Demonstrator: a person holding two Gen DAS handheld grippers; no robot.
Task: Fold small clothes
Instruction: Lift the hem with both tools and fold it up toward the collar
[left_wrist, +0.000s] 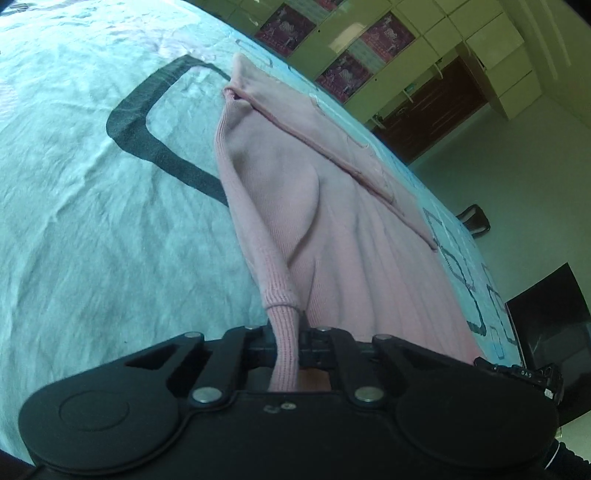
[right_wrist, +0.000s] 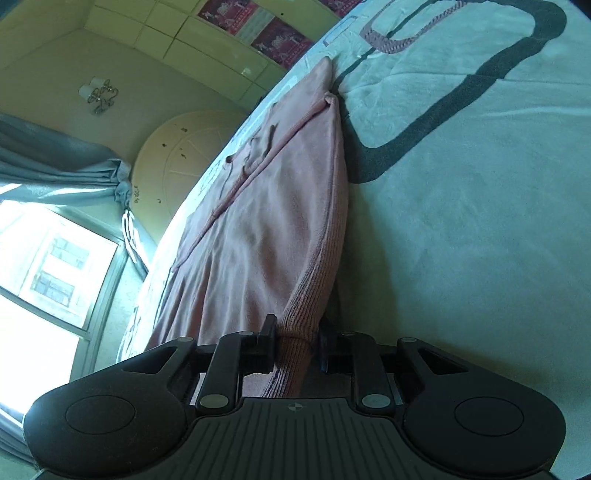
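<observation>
A pink ribbed knit garment (left_wrist: 332, 206) lies stretched out on a light blue bedsheet (left_wrist: 92, 221), near the bed's edge. My left gripper (left_wrist: 288, 332) is shut on one ribbed corner of it, the cloth bunched between the jaws. In the right wrist view the same pink garment (right_wrist: 266, 221) runs away from me along the bed's edge, and my right gripper (right_wrist: 295, 343) is shut on its other near corner. The far end of the garment lies flat with a folded seam across it.
The bedsheet (right_wrist: 461, 221) carries dark grey rounded-rectangle prints (left_wrist: 147, 140). Beyond the bed's edge are the floor (left_wrist: 498, 166), pale cabinets with posters (left_wrist: 351, 51), a dark box (left_wrist: 550, 332), and in the right wrist view a window with blue curtains (right_wrist: 55, 258).
</observation>
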